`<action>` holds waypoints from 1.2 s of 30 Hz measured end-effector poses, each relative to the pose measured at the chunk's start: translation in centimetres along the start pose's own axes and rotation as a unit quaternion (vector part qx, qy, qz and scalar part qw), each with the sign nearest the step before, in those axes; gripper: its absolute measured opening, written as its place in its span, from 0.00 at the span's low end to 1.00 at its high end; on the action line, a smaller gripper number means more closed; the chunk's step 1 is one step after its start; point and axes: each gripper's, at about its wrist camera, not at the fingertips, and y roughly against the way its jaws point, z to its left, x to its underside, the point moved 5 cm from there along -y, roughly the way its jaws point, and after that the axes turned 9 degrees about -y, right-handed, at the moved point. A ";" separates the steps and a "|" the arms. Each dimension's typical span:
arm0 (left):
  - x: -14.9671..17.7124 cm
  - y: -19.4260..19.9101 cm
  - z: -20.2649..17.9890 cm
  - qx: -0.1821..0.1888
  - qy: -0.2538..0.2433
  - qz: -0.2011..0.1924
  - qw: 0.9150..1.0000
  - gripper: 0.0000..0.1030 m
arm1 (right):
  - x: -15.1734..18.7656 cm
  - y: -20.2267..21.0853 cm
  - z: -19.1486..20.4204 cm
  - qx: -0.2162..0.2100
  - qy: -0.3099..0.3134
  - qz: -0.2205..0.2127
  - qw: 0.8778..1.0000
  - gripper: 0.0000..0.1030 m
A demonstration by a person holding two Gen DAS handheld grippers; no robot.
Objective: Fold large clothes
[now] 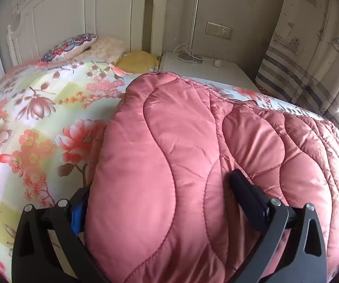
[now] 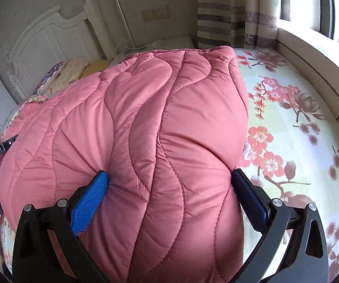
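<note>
Pink quilted padding fills both wrist views: the coat (image 1: pixel 193 165) lies bunched on the floral sheet (image 1: pixel 39 122), toward the bed's near side. The left gripper (image 1: pixel 160 198) has its fingers spread wide around a thick roll of it, one finger (image 1: pixel 247 193) pressing into the fabric; the other is mostly hidden under the bulge, so I cannot be sure the hold is firm. The right gripper (image 2: pixel 171 188) also straddles a fat fold, blue pad (image 2: pixel 91 195) dented into the padding.

To fold well, both grips probably need to bite deeper at matching corners, then lift together and carry the near edge over toward the far hem, keeping the layers level so the slippery shell does not slide.

Open sheet lies to the right, toward the window ledge (image 2: pixel 311 54), and to the left, toward the pillows (image 1: pixel 75 44). The nightstand (image 1: pixel 204 68) stands beyond the coat's far edge.
</note>
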 end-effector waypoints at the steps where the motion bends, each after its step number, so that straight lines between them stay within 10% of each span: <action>1: 0.0 0.1 0.2 0.009 0.008 0.002 1.000 0.98 | -0.1 -0.1 -0.1 -0.003 -0.002 0.001 1.000 0.96; 7: -0.1 4.5 -0.5 -0.026 0.043 -0.031 0.998 0.97 | 0.6 2.4 0.2 0.036 -0.019 -0.025 0.999 0.96; 14: 1.9 9.7 -10.6 -0.019 -0.048 -0.091 0.995 0.98 | 3.5 8.0 7.4 0.018 0.058 -0.100 0.993 0.96; 23: 2.9 11.2 -12.7 -0.069 -0.081 -0.116 0.988 0.98 | 2.2 13.6 6.1 0.151 0.061 -0.260 0.952 0.96; 28: 4.4 9.5 -14.4 -0.002 -0.093 -0.093 0.991 0.98 | 3.3 11.3 8.8 0.009 0.102 -0.178 0.979 0.95; 32: 6.0 6.2 -14.9 -0.016 -0.118 -0.040 0.992 0.98 | 7.3 3.5 12.2 0.033 0.194 -0.041 0.980 0.96; 36: 6.8 5.9 -14.5 -0.005 -0.120 -0.036 0.992 0.98 | 8.1 1.6 12.3 0.043 0.197 -0.033 0.979 0.96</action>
